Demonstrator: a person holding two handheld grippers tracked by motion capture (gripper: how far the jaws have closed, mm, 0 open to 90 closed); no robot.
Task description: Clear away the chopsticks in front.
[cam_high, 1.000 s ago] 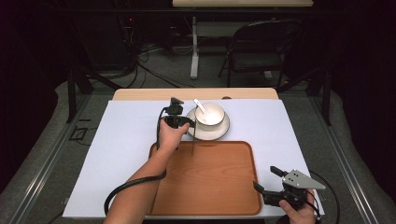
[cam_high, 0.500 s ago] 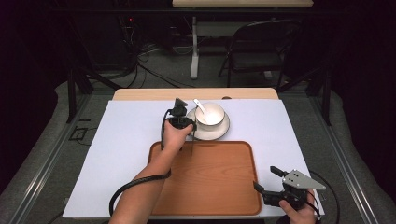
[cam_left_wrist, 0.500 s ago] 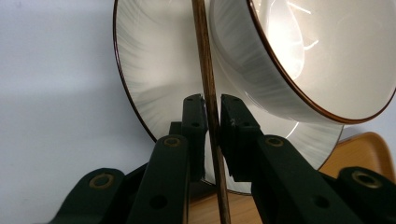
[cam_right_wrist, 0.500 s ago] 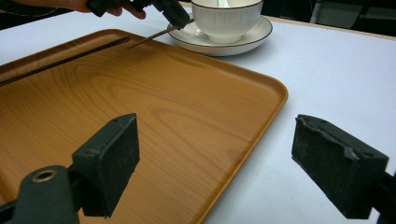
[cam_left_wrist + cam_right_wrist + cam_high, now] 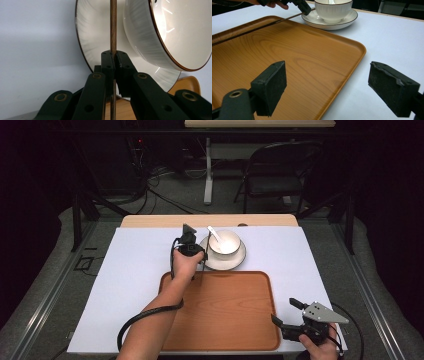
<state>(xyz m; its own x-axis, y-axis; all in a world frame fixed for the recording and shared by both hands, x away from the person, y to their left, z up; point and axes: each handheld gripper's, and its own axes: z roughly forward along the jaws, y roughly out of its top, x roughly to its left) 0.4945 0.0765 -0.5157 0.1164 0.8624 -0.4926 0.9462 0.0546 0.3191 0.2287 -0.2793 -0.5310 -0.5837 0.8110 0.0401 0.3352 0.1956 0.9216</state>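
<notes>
Two black jaws of the left gripper (image 5: 114, 65), just closed, pinch a thin wooden stick (image 5: 113, 30), probably a chopstick, centre frame against the saucer (image 5: 96, 37). Lower right in the high view, the right gripper (image 5: 286, 312) gapes empty over the tray (image 5: 225, 312) corner.

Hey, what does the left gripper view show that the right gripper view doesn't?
Left gripper view: close up, the left gripper has jaws that have just been closing, now pinching the thin wooden stick in front of the saucer. Right gripper view: the right gripper with open jaws over the wooden tray, nothing between them. Shared: stick, saucer, bowl and white table cover.
</notes>
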